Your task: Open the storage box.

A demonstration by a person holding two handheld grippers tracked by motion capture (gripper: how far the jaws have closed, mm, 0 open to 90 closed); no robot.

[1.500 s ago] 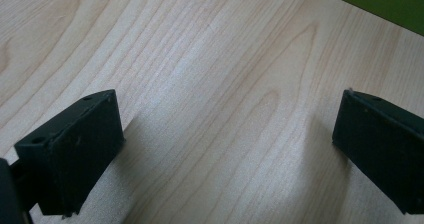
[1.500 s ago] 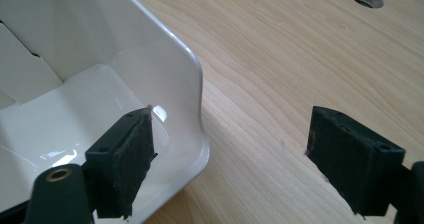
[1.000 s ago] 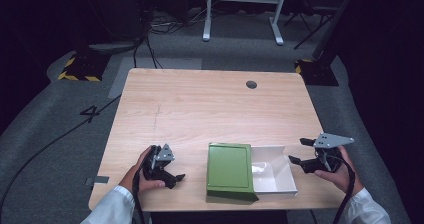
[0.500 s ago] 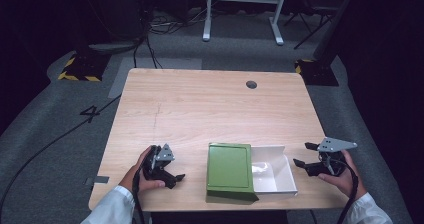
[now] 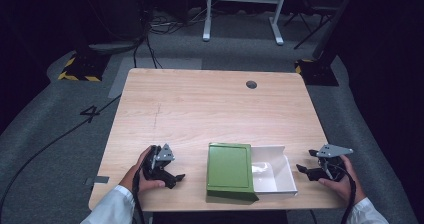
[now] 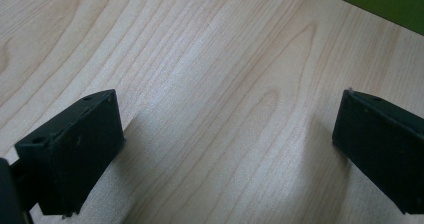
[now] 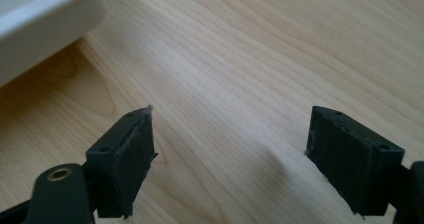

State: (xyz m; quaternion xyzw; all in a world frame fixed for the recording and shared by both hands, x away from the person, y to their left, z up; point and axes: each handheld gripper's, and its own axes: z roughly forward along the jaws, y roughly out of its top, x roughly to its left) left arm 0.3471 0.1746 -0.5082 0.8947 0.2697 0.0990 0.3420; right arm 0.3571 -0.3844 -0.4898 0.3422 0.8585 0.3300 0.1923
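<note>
A green lid lies across the left part of a white open box near the table's front edge. Something pale and small rests inside the box. My left gripper sits low on the wood left of the lid, held by a hand, jaws wide apart with bare wood between them; a strip of the green lid shows at the top right of its view. My right gripper rests right of the box, open and holding nothing, with the white box's wall at the upper left.
The light wooden table has a round cable hole near its back right. Grey floor with cables, a yellow-black striped base and a white stand's legs lie beyond the far edge.
My right gripper has come down and a little toward the front edge beside the white box. The left gripper, the lid and the box have stayed put.
</note>
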